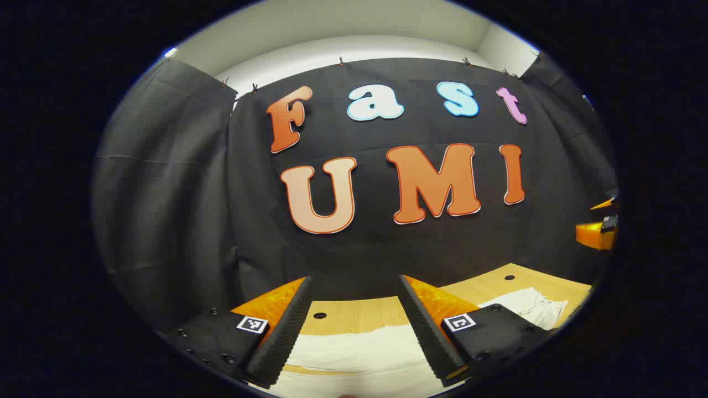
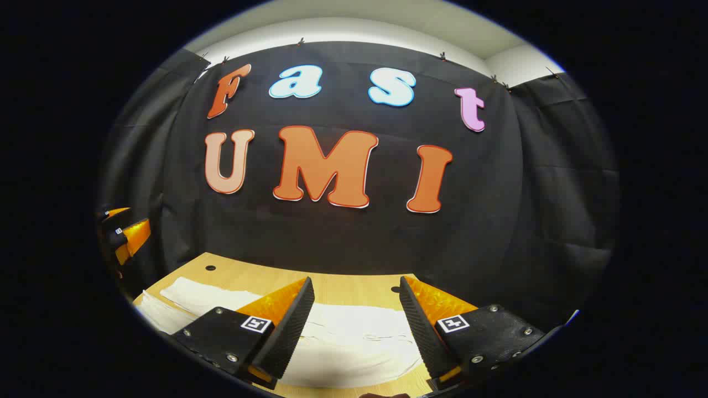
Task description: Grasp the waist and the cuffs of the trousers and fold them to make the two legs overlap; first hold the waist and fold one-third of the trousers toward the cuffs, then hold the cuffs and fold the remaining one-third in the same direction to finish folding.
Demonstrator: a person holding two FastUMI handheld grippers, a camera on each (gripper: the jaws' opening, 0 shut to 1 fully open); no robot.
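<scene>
While our left gripper [image 1: 354, 309] hangs with its fingers spread wide and nothing between them, we see in the left gripper view the white trousers [image 1: 359, 348] lying flat on the wooden table [image 1: 354, 316] at the bottom of the frame, stretching toward the lower right. In the right gripper view our right gripper [image 2: 357, 309] is spread and empty too, above the trousers [image 2: 354, 342] at bottom centre. We judge no fold begun; next we must lower both onto waist and cuffs. We see no containers here.
</scene>
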